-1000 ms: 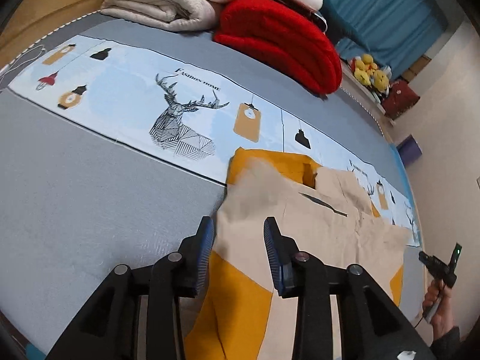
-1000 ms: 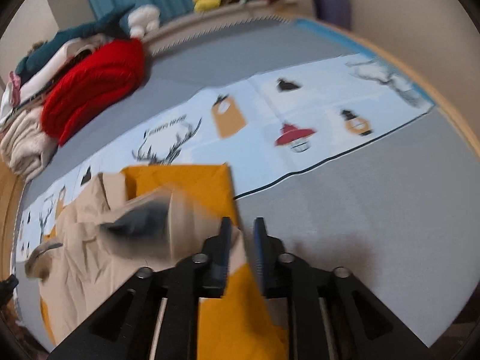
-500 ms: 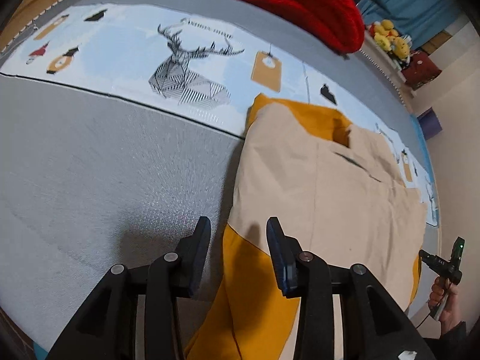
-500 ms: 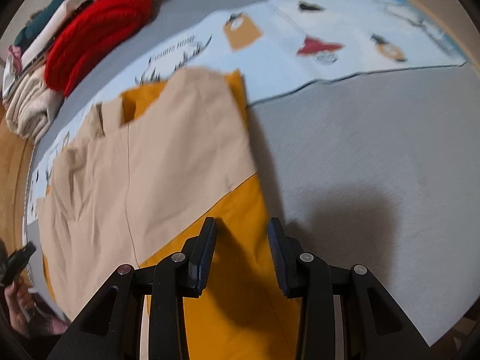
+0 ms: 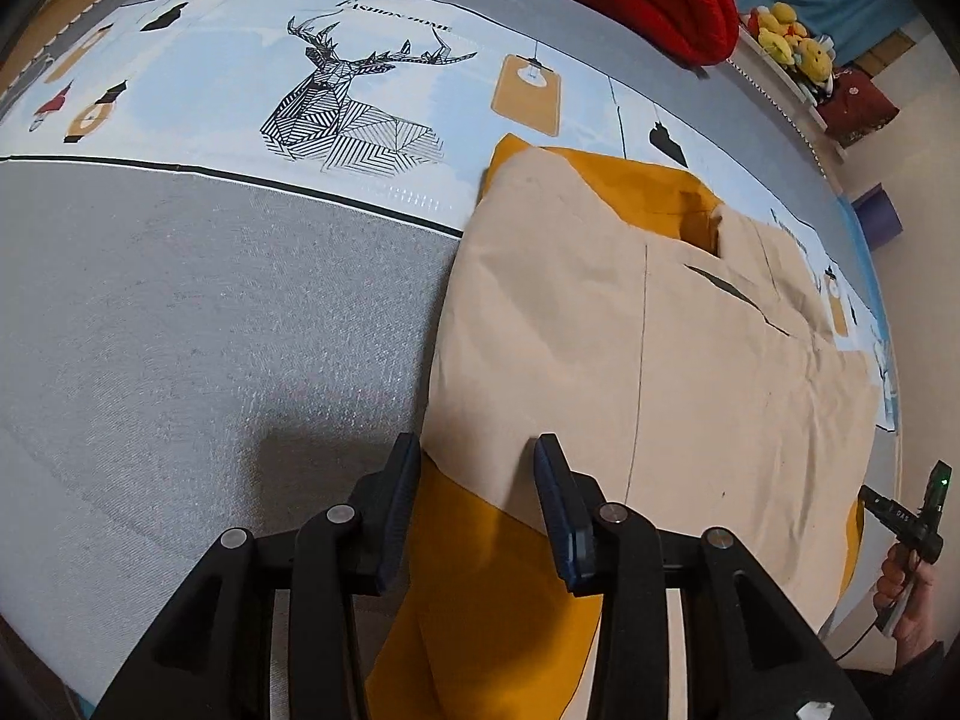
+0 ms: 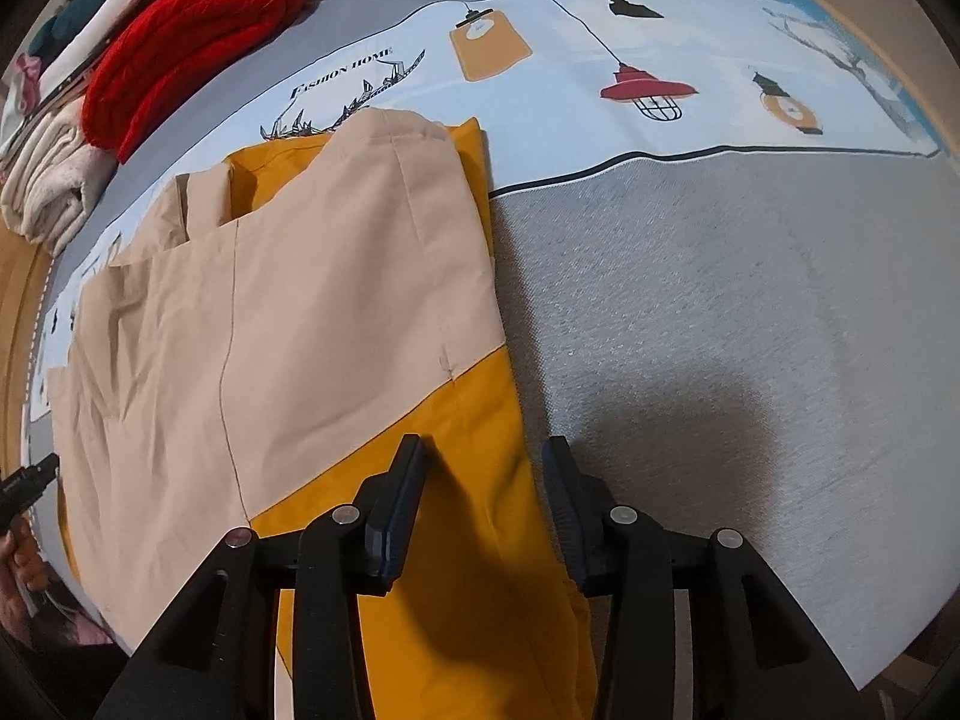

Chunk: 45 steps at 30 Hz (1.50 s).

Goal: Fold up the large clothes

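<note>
Both tongs hung released over the jacket [image 6: 288,324] on the bed [image 6: 750,330]: right tongs [image 6: 483,501] were widening, left tongs [image 5: 474,492] parted. Its length ran away from me, so I judged neither nearer.

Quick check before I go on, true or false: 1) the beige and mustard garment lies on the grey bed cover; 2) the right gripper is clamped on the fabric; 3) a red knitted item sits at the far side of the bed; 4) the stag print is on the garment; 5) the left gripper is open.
1) True. The garment lies on the grey bed cover.
2) False. The right gripper has its jaws opening, with mustard cloth between them but unpinched.
3) True. The red knitted item is there.
4) False. The stag print is on the pale blue band of the bedding.
5) True. The left gripper stands open over the garment's edge.
</note>
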Each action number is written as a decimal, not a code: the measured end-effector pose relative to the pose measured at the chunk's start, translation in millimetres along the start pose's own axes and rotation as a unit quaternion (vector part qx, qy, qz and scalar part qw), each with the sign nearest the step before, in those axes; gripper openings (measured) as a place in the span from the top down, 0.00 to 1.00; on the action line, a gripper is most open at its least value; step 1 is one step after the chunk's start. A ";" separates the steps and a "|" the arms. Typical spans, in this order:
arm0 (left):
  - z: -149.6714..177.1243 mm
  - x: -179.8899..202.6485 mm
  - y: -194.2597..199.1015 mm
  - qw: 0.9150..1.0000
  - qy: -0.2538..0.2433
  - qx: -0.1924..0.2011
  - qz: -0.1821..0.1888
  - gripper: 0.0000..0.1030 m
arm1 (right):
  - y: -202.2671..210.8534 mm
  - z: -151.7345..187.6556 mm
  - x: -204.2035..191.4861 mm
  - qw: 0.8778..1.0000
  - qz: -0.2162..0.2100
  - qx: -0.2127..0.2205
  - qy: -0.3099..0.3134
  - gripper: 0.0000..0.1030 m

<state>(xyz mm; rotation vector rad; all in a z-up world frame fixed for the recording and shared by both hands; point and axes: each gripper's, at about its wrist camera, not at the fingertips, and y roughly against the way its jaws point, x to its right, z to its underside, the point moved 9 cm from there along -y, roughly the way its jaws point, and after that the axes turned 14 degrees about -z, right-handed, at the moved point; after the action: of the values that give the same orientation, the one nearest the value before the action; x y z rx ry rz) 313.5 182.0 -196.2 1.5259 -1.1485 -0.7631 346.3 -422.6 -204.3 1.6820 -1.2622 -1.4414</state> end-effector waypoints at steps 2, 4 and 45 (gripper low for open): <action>-0.1 -1.4 -0.4 1.000 0.003 -0.001 -0.001 0.65 | 0.7 0.1 -0.6 1.000 0.005 0.002 0.004 0.58; 0.2 -2.7 -1.6 1.000 0.005 -0.003 -0.002 0.65 | -0.3 -0.3 -0.9 1.000 0.009 0.002 0.007 0.58; -84.3 27.9 52.3 0.983 0.026 0.178 -0.039 0.97 | 71.8 -80.9 -64.3 0.971 0.006 0.232 0.061 0.97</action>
<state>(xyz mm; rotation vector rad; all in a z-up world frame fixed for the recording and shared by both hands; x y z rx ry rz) 384.1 185.1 -121.1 1.8853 -1.2391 -0.5840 405.7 -402.9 -95.2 2.0181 -1.6237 -1.0666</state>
